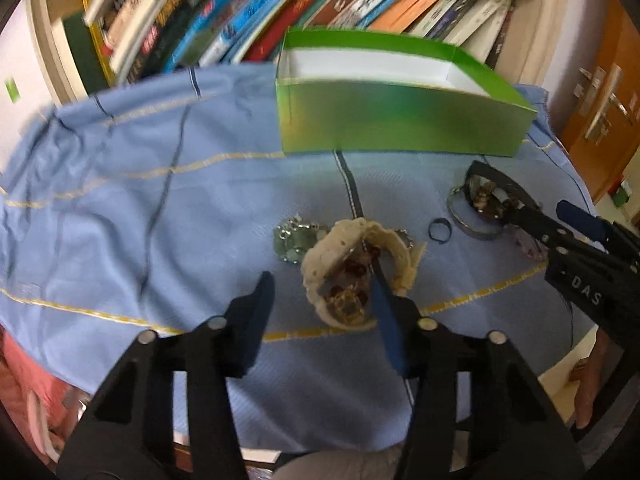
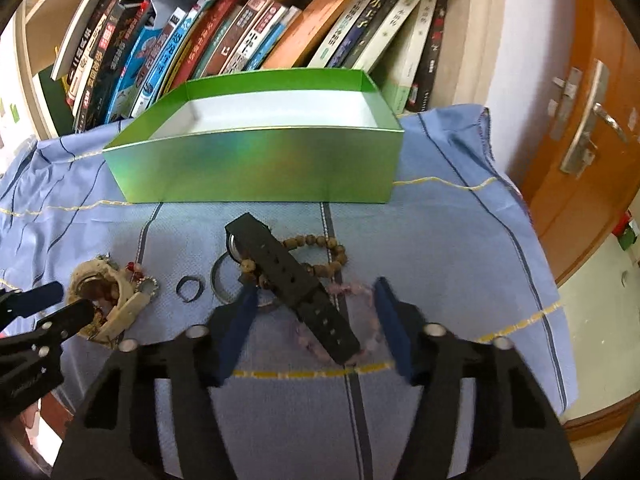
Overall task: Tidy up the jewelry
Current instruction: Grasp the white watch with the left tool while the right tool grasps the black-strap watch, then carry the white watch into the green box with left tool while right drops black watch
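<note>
A cream watch (image 1: 352, 268) lies on the blue cloth with red beads and a silvery bracelet (image 1: 292, 240) beside it. My left gripper (image 1: 324, 292) is open, its fingers on either side of the cream watch. A black watch (image 2: 296, 284) lies across a wooden bead bracelet (image 2: 320, 256) and a pink bead bracelet (image 2: 360, 320). My right gripper (image 2: 312, 312) is open and straddles the black watch. A small dark ring (image 2: 190, 288) and a metal bangle (image 2: 218, 280) lie between the two piles. The open green box (image 2: 256, 168) stands behind them and looks empty.
The blue cloth (image 2: 460, 240) covers a small table whose right and front edges are close. A shelf of leaning books (image 2: 248, 40) rises right behind the box. A wooden door (image 2: 580, 120) is at the right.
</note>
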Tool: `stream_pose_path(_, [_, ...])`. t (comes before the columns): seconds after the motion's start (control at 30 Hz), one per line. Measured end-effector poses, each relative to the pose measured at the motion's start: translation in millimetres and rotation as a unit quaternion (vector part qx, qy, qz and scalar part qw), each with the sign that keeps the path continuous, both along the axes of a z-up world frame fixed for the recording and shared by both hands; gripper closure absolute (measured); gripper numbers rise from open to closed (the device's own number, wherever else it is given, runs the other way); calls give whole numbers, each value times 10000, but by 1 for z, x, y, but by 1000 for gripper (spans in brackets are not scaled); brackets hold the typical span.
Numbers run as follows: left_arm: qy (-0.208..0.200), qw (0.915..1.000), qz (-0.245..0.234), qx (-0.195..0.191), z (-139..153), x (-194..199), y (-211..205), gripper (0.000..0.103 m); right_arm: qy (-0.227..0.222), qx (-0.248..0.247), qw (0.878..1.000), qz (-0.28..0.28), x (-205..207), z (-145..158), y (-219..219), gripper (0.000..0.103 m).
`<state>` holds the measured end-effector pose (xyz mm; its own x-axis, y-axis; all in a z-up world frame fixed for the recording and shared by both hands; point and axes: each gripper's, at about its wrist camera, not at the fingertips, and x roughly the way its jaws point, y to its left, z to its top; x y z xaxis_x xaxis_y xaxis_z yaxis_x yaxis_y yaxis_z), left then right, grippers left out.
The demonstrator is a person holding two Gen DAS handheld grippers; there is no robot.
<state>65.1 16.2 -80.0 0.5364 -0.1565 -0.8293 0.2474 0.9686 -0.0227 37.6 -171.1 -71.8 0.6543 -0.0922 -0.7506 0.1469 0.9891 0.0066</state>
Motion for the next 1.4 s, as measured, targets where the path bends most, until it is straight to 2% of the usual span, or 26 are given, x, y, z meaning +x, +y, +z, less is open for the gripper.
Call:
stream_pose_path(0.07, [126, 9999, 6, -26, -7, 8, -2, 65, 154, 17, 9999, 64, 8, -5, 0, 76])
stream_pose_path(0.13, [202, 9998, -29, -77, -12, 13, -5, 74, 178, 8, 9998, 80, 12, -7, -1, 78])
stream_pose_path(0.2, [148, 9999, -14, -53, -10, 16, -5, 76, 123, 0, 9999, 115, 13, -4, -1, 84])
stream_pose_path(0.37, [-135, 9998, 124, -120, 8, 17, 5, 77, -179, 154, 9995, 227, 6, 13, -3, 85])
stream_pose_path(0.5, [-411, 9987, 256, -161, 25, 16, 14, 78, -423, 818, 9942, 558, 5, 25, -7, 85])
stream_pose_path(0.57, [-346, 9988, 324, -138, 23, 21, 17, 78, -418, 952, 9924, 664, 7, 26, -4, 85])
stream_pose_path(0.73, [-281, 9986, 438, -120, 17, 23, 27, 79, -327, 769, 9942, 675, 11, 25, 5, 85])
stream_pose_path(0.83, [-287, 9985, 462, 34, 13, 26, 25, 78, -275, 571, 9959, 643, 14, 22, 13, 85])
stream_pose_path(0.87, [-278, 9986, 450, 78, 11, 25, 24, 76, -256, 525, 9962, 652, 14, 21, 15, 85])
stream_pose_path(0.93, [-233, 9990, 367, 103, 6, 27, 20, 61, -235, 300, 9973, 628, 13, 17, 21, 85])
stream_pose_path(1.0, [-196, 9991, 345, 147, 2, 28, 17, 59, -200, 83, 9979, 618, 14, 13, 27, 83])
stream_pose_path(1.07, [-159, 9991, 351, 169, -1, 30, 16, 59, -149, -94, 9982, 581, 15, 10, 30, 81])
stream_pose_path(1.13, [-151, 9989, 391, 200, -3, 32, 17, 72, -103, -165, 9982, 571, 17, 6, 31, 80])
stream_pose_path(1.2, [-110, 9990, 403, 139, -3, 34, 19, 74, -27, -124, 9982, 580, 21, 2, 31, 71])
stream_pose_path(1.27, [-118, 9989, 441, 124, -3, 33, 21, 76, -26, -123, 9982, 595, 22, 1, 31, 71])
stream_pose_path(1.3, [-119, 9988, 466, 115, -3, 33, 22, 80, -25, -135, 9981, 599, 23, 0, 31, 75])
stream_pose_path(1.37, [-142, 9985, 513, 100, -1, 34, 23, 81, -21, -130, 9982, 588, 22, 0, 31, 96])
stream_pose_path(1.4, [-189, 9983, 534, 110, 1, 33, 24, 82, -30, -114, 9982, 580, 22, 1, 31, 99])
